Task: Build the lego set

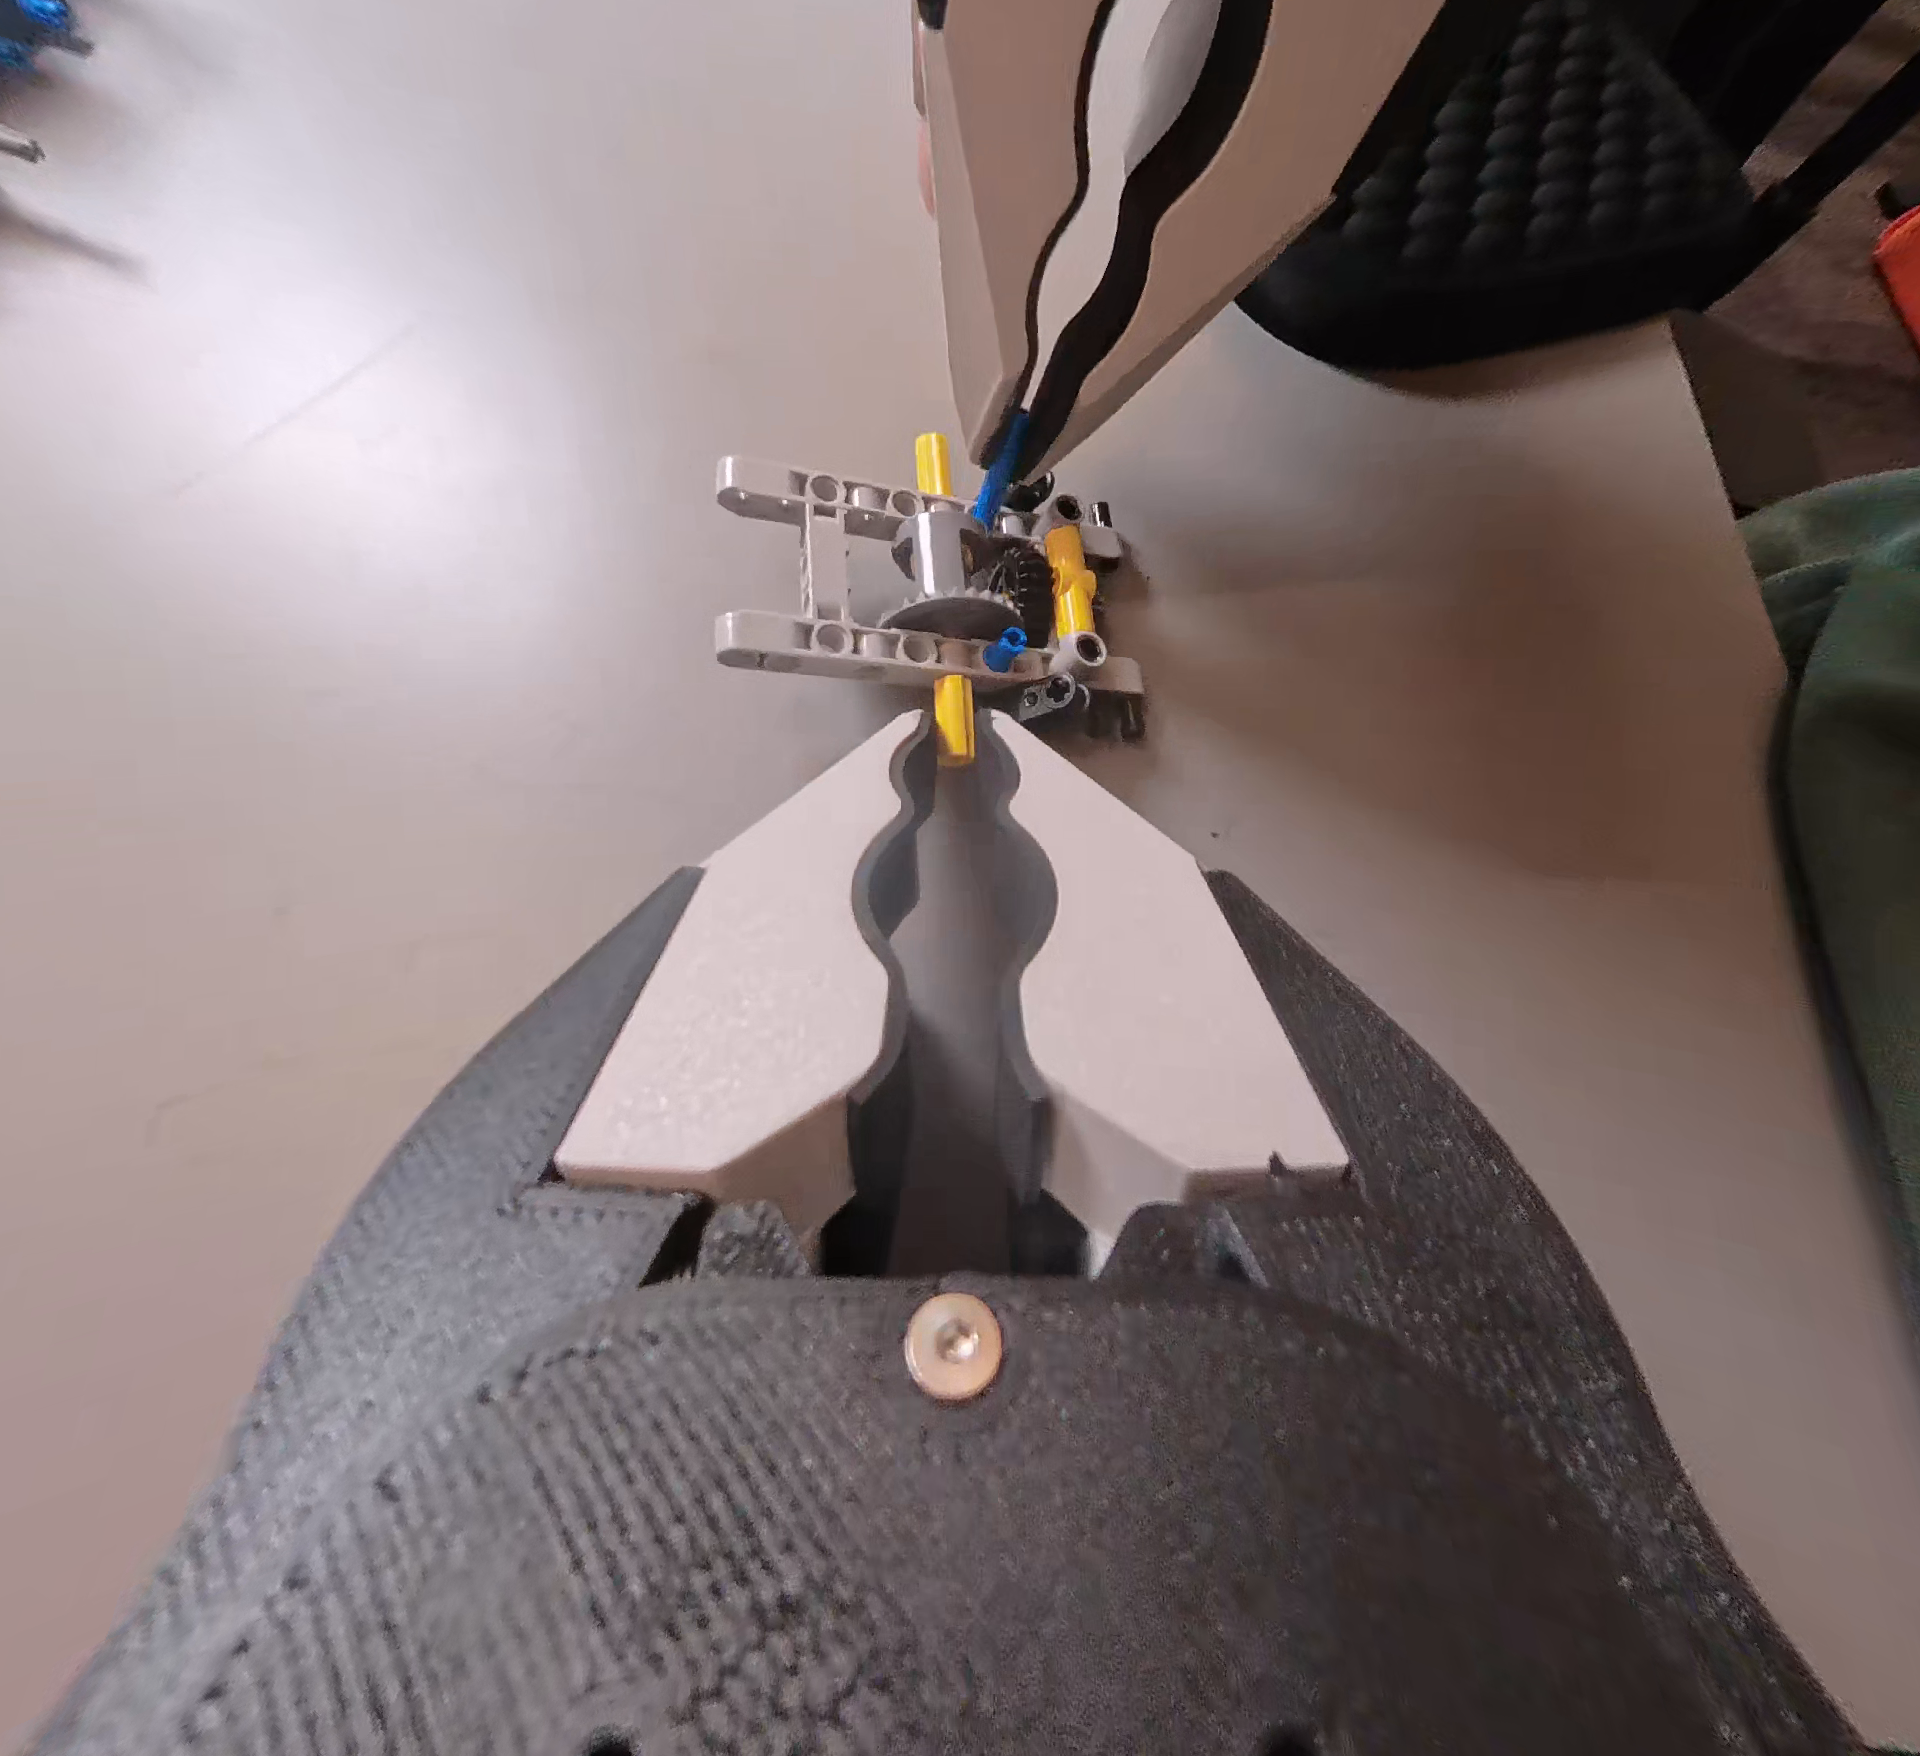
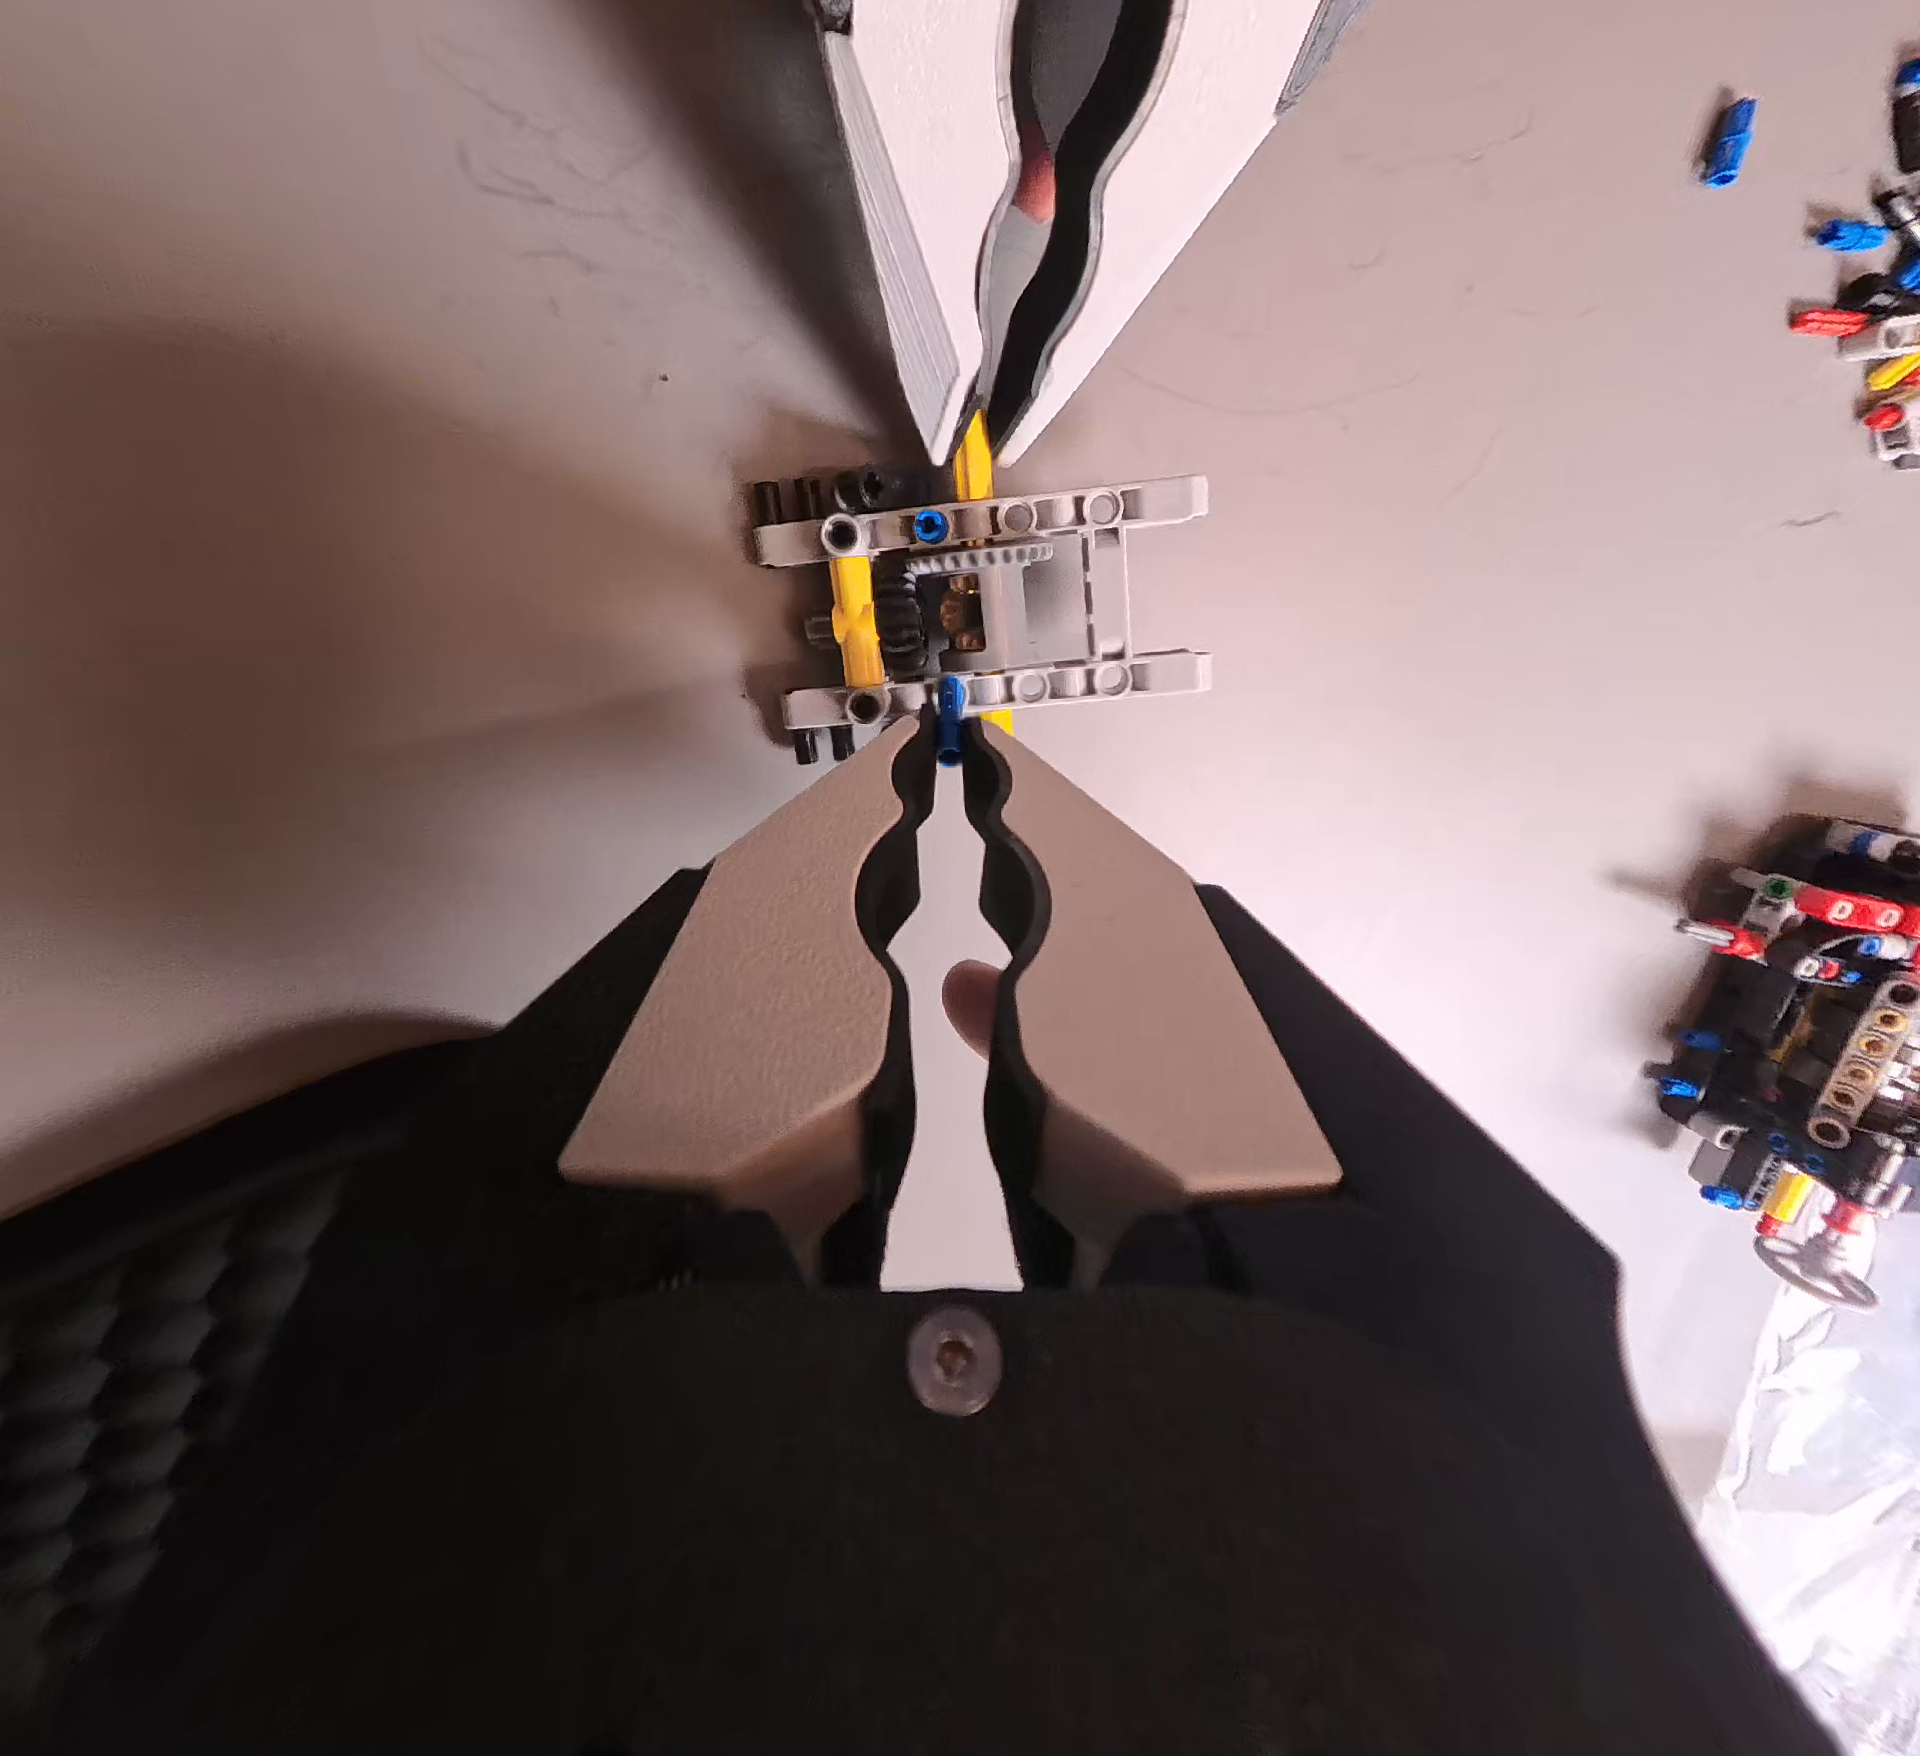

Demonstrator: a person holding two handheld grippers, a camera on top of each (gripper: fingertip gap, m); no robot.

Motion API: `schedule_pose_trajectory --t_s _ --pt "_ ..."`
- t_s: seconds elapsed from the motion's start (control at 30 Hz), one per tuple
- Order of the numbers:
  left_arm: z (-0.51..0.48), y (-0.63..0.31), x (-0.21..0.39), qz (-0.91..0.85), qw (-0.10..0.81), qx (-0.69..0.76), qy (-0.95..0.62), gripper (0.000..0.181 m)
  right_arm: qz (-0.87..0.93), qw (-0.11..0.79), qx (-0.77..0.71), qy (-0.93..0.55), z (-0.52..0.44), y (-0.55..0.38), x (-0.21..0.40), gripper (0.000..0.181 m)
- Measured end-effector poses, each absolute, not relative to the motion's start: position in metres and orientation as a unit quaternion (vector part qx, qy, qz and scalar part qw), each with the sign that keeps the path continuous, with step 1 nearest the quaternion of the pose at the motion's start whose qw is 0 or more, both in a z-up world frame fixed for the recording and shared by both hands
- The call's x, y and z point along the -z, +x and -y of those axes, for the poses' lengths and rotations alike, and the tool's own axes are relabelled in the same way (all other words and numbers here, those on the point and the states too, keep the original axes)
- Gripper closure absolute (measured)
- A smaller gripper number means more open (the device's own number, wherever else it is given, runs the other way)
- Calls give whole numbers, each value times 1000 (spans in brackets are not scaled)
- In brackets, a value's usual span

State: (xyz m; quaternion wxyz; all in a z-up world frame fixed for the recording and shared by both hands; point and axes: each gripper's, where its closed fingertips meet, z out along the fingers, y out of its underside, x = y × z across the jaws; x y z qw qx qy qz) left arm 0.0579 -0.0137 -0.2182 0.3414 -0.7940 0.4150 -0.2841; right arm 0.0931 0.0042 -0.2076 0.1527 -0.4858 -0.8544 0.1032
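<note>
Tabletop [image 2: 1455, 563], pale and scuffed; left tongs [image 1: 956, 738] grip yellow axle [image 1: 953, 719], right tongs [image 2: 948, 738] blue pin [image 2: 949, 719].

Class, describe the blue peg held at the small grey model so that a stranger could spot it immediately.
Find the small grey beam frame between the two tools. On its side nearest the right tool, a short blue plastic peg sticks out, pinched at the tips. Its neighbouring yellow axle is longer and held opposite.

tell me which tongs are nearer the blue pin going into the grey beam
Right. The right tongs are closed on the blue pin at the grey beam. The left tongs are across the frame, gripping the yellow axle.
</note>
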Motion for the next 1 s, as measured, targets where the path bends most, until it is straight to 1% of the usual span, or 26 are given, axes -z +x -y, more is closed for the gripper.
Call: schedule_pose_trajectory --t_s 0.23,0.43,0.8,0.9,1.0 --pt "14 61 214 -331 292 374 -815 176 876 104 -38 -470 -8 94 208 178" --pt "17 64 215 -327 293 375 -816 176 883 87 27 -460 -10 93 209 179" --pt "18 66 216 -352 327 330 -813 176 890 15 14 -456 4 94 212 178" --pt "19 66 217 -356 330 325 -812 176 879 4 -18 -476 6 94 211 178" --pt "20 66 218 -362 330 320 -811 176 861 12 -64 -505 7 96 209 178"
